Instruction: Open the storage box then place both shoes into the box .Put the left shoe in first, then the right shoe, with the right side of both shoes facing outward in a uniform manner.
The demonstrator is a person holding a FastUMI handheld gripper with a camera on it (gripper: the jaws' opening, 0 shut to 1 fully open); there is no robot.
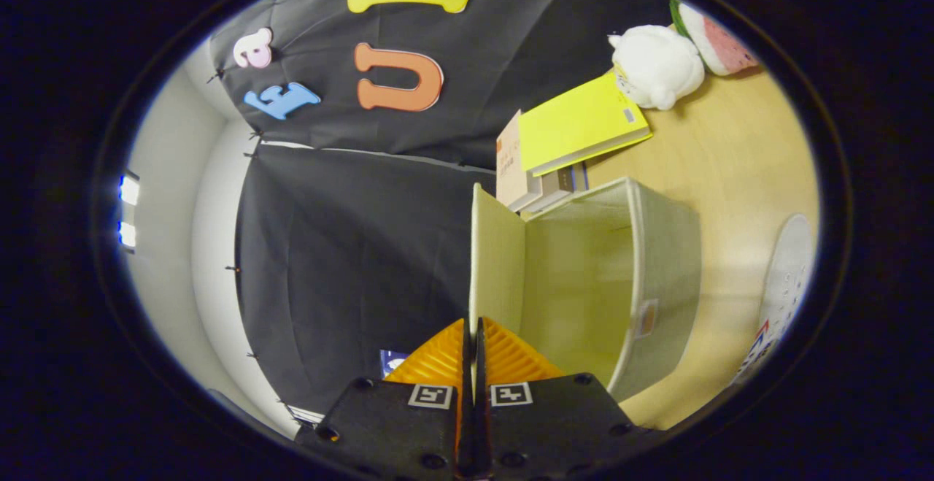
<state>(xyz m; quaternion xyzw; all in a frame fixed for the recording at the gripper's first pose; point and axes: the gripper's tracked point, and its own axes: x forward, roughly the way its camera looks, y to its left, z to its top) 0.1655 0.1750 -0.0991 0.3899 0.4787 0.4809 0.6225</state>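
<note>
The pale grey fabric storage box [660, 262] stands on the wooden table with its mouth open and its cream inside showing. Its lid [498, 247] is swung away from the opening and runs straight into my orange fingers [438, 357]. My gripper [473, 326] is shut on the lid's free edge, one finger on each face of the thin panel. A white shoe [786, 284] with small holes lies on the table beyond the box's far side, partly cut off. The whole scene appears turned on its side.
Behind the box is a stack of books [525, 182] topped by a yellow one [580, 123]. A white plush toy [657, 65] and a watermelon-patterned cushion [719, 39] lie past them on the wooden tabletop [730, 152].
</note>
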